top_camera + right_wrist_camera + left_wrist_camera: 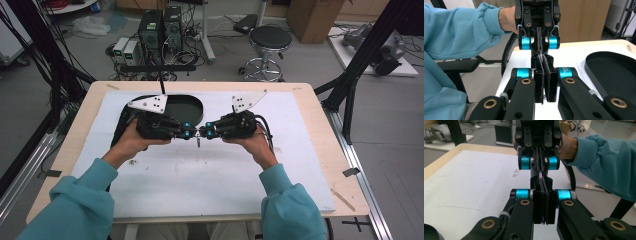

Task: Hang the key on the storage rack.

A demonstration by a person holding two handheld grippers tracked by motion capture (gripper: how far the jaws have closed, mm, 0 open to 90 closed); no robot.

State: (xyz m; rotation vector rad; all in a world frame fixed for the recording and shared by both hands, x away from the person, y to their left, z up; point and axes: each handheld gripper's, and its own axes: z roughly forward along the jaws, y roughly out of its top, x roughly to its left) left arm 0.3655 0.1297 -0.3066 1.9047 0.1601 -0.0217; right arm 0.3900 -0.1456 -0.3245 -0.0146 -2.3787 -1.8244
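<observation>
Two tongs met tip to tip above a white-covered tabletop.

The wooden tabletop (320, 130) carried a white mat (200, 170), with a black oval tray (187, 107) just behind the left tongs (192, 133). Beyond stood a stool (270, 40) and computer towers (160, 27). Both left and right tongs (206, 132) were closed, a thin purplish strip (541, 173) pinched between them; its nature could not be told.

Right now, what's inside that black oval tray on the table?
The black tray looks empty where its dark floor shows. The left gripper and its grey plate cover the tray's near left part from above, so anything there cannot be seen.
</observation>
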